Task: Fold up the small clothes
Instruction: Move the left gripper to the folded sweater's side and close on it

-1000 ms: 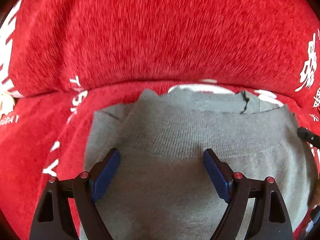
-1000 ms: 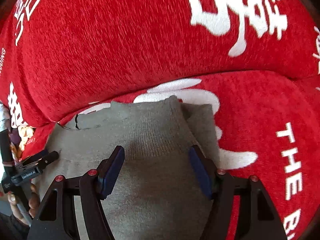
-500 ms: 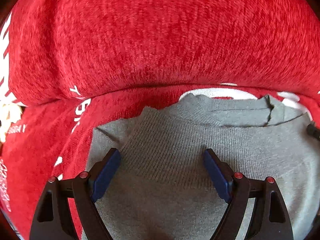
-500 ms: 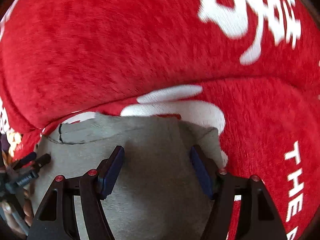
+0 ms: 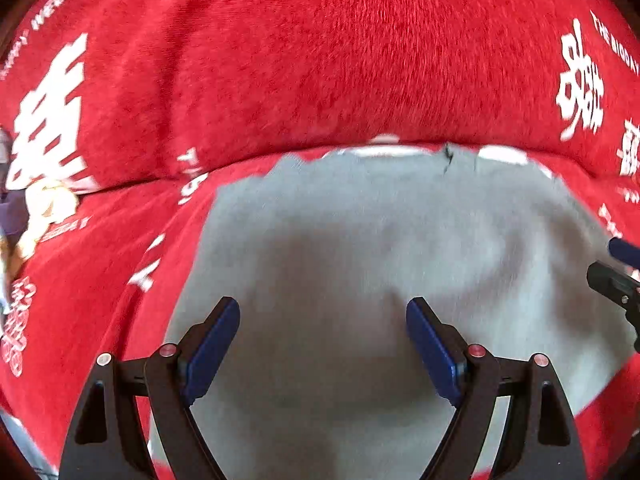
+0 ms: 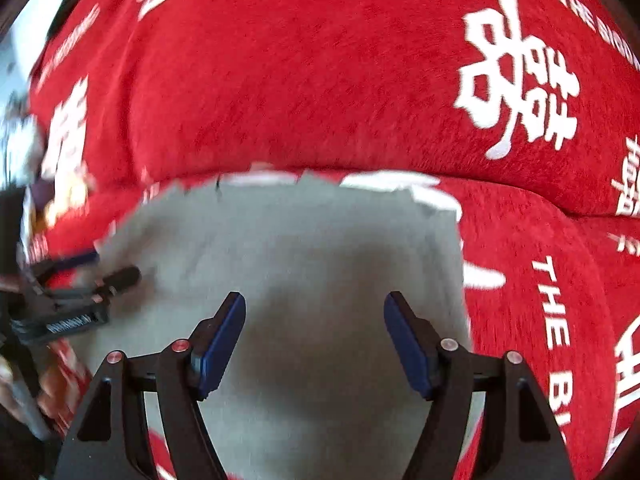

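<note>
A small grey knitted garment (image 5: 360,240) lies folded flat on a red sofa seat; it also shows in the right wrist view (image 6: 320,248). My left gripper (image 5: 323,312) is open and empty above the garment's left part. My right gripper (image 6: 315,306) is open and empty above its right part. The right gripper's tip shows at the right edge of the left wrist view (image 5: 616,276). The left gripper shows at the left of the right wrist view (image 6: 76,296). Both views are blurred by motion.
The red sofa backrest (image 5: 320,60) with white printed characters rises just behind the garment. The red seat cushion (image 6: 540,300) extends to the right, and also to the left in the left wrist view (image 5: 100,280). Something pale lies at the far left (image 5: 48,208).
Both grippers have drawn back from the garment, so more of it and of the sofa shows. Both stay open. The garment lies where it was.
</note>
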The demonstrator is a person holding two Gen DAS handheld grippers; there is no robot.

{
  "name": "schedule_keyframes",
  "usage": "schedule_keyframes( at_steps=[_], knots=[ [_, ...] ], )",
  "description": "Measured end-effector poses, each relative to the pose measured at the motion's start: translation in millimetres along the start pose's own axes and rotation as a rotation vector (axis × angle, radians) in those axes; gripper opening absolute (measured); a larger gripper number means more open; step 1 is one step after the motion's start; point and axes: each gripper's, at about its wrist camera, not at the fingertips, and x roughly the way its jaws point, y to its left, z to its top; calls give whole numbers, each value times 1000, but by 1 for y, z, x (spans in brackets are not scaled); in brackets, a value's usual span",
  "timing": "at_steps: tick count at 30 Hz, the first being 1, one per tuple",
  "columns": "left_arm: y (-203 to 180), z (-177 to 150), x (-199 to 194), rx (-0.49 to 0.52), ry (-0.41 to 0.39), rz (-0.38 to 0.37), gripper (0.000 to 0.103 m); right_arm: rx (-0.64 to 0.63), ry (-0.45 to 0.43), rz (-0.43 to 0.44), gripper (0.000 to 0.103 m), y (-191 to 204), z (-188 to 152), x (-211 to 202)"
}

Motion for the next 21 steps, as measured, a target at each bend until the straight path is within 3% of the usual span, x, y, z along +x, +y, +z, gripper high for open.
schedule_keyframes(
  at_steps=[3, 6, 9, 14, 18, 21],
  knots=[
    [5, -28, -4, 19, 5, 6, 87, -64, 46, -70, 75, 5, -26, 1],
    [28, -40, -7, -43, -21, -9, 103, -51, 39, -83, 75, -12, -48, -9],
    [48, -50, -2, -114, 9, -80, 103, -54, 26, -87, 75, -25, -62, -18],
    [34, -61, -10, -37, -2, 13, 103, -74, 13, -121, 75, -25, -71, -27],
    [51, -69, -34, -104, -6, 13, 103, -7, 19, -173, 76, -30, -67, -41],
    [74, -75, -42, -189, -7, -39, 103, 27, -47, -125, 77, -30, -68, -65]
  ],
)
